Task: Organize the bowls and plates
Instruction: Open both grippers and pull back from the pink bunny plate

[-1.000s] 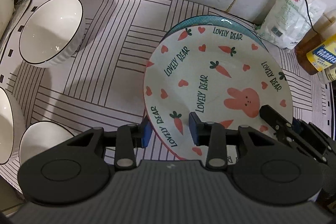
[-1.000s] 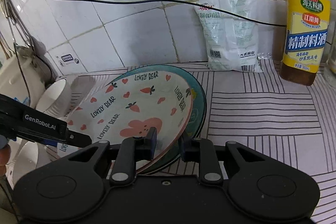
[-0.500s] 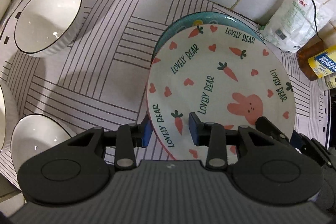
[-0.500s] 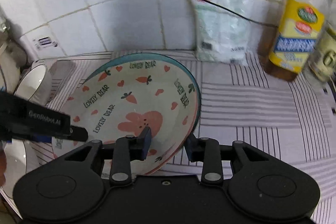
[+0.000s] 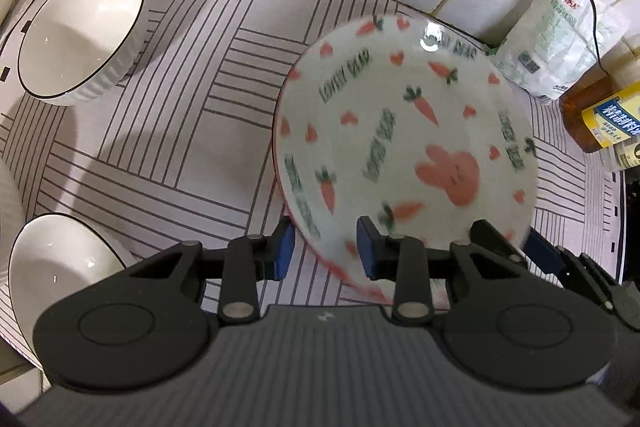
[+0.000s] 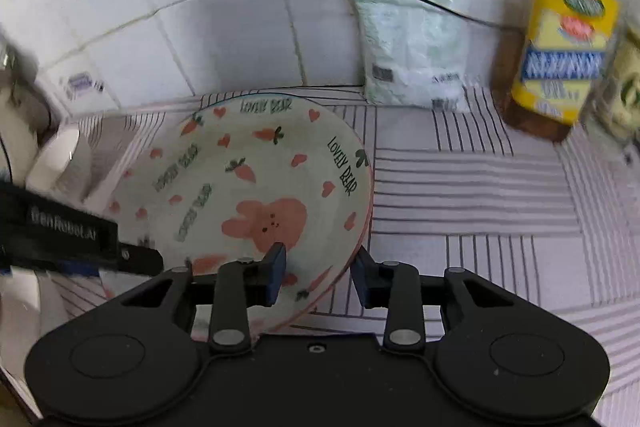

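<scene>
Both tools straddle the carrot plate (image 5: 404, 147) at its six o'clock rim: the left tool (image 5: 325, 247), jaws just closing, steadies it on the table (image 5: 192, 115) so the right tool (image 6: 318, 277), jaws just opening, can let go

"LOVELY BEAR" runs round the rim of the bunny-and-carrot plate (image 6: 256, 195) in dark capitals. "GenRobot.AI" is printed white on the black left hand-held gripper (image 6: 64, 231). The cooking-wine bottle's label (image 5: 612, 119) shows blurred Chinese characters.

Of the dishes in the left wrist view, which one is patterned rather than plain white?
The rabbit plate, printed with carrots, hearts and a pink bunny; both bowls, the far bowl and the near bowl, are plain white with dark rims.
</scene>
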`<state>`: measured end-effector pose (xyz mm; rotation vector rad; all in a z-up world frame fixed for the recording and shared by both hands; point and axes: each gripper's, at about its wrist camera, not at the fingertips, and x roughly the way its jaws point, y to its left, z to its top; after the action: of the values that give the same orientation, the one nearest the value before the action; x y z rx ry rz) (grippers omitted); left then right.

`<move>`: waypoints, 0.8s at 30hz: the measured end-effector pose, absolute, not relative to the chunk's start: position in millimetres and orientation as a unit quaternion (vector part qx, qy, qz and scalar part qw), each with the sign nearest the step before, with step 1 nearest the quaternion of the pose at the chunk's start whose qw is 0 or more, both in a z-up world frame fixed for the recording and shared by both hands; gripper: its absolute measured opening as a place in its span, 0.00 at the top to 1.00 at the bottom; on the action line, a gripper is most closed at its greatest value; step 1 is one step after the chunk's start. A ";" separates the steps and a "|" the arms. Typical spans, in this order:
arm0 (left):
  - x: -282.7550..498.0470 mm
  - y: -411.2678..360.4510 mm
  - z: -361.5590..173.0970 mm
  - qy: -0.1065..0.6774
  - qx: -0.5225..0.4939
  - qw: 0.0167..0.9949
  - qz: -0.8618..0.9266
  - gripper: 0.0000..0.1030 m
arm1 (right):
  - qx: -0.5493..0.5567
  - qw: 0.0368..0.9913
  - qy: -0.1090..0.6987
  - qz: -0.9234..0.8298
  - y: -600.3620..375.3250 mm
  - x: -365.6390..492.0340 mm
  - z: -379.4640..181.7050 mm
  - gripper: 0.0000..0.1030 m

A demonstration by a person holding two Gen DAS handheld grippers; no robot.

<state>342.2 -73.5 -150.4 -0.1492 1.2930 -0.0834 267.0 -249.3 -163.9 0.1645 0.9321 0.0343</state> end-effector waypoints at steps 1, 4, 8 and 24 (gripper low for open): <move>341.0 -73.7 -150.5 0.602 -0.069 0.795 -0.037 0.71 | 0.063 0.893 0.446 0.016 -244.9 266.1 -165.0 0.59; 339.3 -75.9 -149.9 0.602 -0.065 0.795 -0.039 0.71 | 0.053 0.897 0.439 0.010 -241.1 264.1 -165.3 0.57; 332.4 -79.3 -143.6 0.598 -0.051 0.798 -0.046 0.72 | 0.067 0.902 0.426 0.010 -244.7 256.5 -166.1 0.58; 257.3 -67.2 -77.8 0.557 0.053 0.824 -0.091 0.72 | 0.119 0.927 0.353 0.052 -251.4 170.4 -96.0 0.44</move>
<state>257.3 -67.2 -77.8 0.1132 1.1845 -0.1940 170.4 -251.4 -96.0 0.2431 0.7231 0.1071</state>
